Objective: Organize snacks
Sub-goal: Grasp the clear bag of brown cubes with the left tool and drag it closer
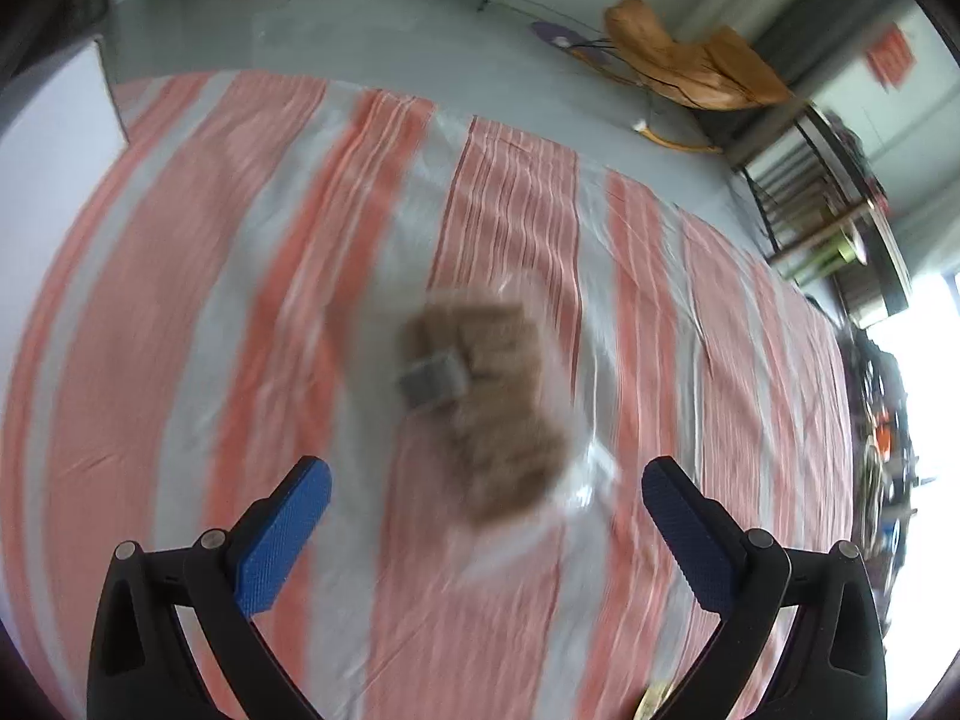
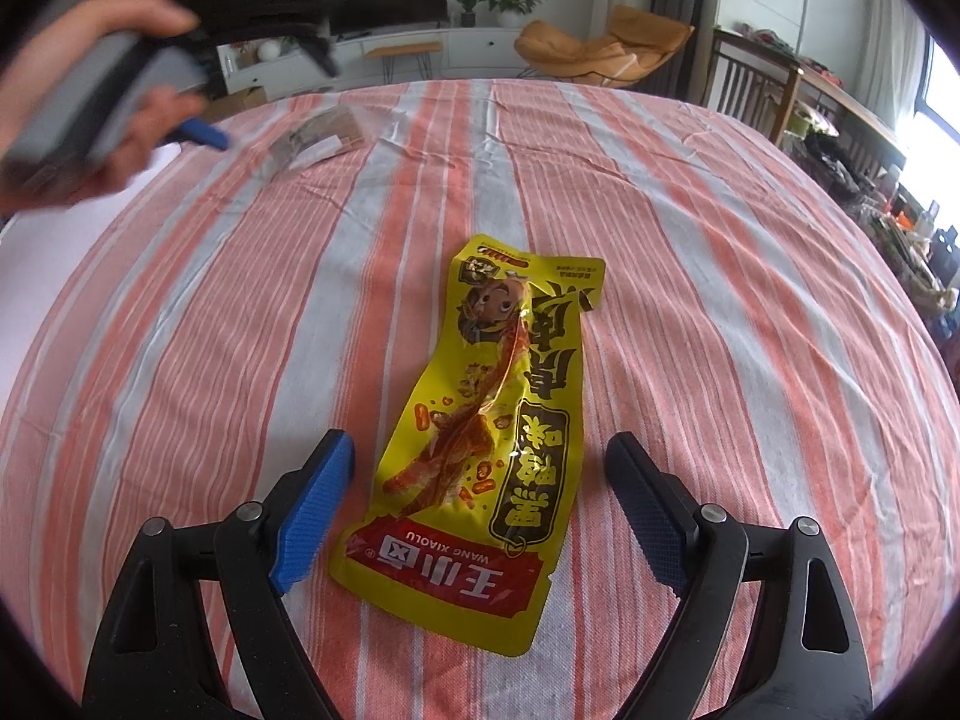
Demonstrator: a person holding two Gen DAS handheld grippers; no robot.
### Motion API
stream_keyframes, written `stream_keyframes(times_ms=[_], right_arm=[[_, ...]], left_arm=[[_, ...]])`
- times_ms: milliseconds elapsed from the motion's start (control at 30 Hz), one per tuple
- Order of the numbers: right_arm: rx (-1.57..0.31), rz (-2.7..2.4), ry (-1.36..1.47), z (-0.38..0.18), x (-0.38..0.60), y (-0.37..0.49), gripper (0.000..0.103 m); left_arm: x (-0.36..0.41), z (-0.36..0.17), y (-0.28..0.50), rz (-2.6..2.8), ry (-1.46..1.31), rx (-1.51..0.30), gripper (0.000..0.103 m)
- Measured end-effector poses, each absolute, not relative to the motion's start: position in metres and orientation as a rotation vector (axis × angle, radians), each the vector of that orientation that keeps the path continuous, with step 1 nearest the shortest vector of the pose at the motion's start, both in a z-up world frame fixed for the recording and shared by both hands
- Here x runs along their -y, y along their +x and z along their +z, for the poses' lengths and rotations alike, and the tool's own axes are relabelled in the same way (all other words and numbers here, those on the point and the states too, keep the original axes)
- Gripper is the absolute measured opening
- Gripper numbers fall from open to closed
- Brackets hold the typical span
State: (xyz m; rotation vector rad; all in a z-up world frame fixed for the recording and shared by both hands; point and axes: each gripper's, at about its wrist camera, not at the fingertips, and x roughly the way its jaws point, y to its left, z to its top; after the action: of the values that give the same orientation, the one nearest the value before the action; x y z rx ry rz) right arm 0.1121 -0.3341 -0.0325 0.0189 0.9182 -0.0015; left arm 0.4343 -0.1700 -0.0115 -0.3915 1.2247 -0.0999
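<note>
A yellow snack packet [image 2: 480, 420] with red print lies flat on the striped cloth, its lower part between the fingers of my right gripper [image 2: 480, 468]. That gripper is open; its blue pads stand apart from the packet on both sides. A clear bag of brown biscuits [image 1: 486, 402] with a grey label lies on the cloth, blurred, just beyond my left gripper [image 1: 486, 480], which is open and empty. The same bag [image 2: 321, 138] shows far back left in the right wrist view, with the left gripper [image 2: 207, 133] held in a hand above the table's left edge.
The table wears a red-and-white striped cloth [image 2: 720, 300]. Beyond its far edge are an orange lounge chair [image 2: 600, 45], a TV cabinet [image 2: 420, 42] and a dark wooden chair [image 2: 750, 84]. A white surface [image 1: 48, 138] lies off the table's left side.
</note>
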Motion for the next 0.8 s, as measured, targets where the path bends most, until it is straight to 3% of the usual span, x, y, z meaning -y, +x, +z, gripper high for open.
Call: stream_keyframes(times_ms=[133,200,233,267,367,500,700,800], right_arm=[[-0.918,0.0,0.018,-0.033,0.334,0.112,0.089],[-0.918,0.001,0.018,-0.033,0.334,0.112,0.089],[-0.918,0.002,0.017,-0.033,0.333,0.112,0.089],[-0.919,0.004,0.017,-0.033,0.333,0.112,0.089],[-0.919,0.005,0.016,-0.033,0.333,0.112,0.089],[-0.919,0.006,0.016,-0.033,0.333,0.112,0.089],[-0.918,0.048,-0.01,-0.033,0.326,0.112,0.089],[-0.915,0.066,-0.037,-0.033,0.32,0.112,0.087]], left_arm=[[0.202,-0.036,0.449,-0.02,-0.281,-1.231,0.103],[0.217,-0.04,0.452,-0.029,-0.165,-1.222,0.098],[0.22,-0.041,0.448,-0.052,-0.13,-1.199,0.083],[0.219,-0.039,0.438,-0.039,-0.071,-1.138,0.054],[0.209,-0.036,0.408,-0.149,0.04,-1.075,0.043],[0.176,-0.037,0.321,-0.287,0.195,-1.073,0.043],[0.099,-0.043,0.179,-0.347,0.176,-1.073,0.049],[0.082,-0.046,0.149,-0.304,0.154,-1.057,0.085]])
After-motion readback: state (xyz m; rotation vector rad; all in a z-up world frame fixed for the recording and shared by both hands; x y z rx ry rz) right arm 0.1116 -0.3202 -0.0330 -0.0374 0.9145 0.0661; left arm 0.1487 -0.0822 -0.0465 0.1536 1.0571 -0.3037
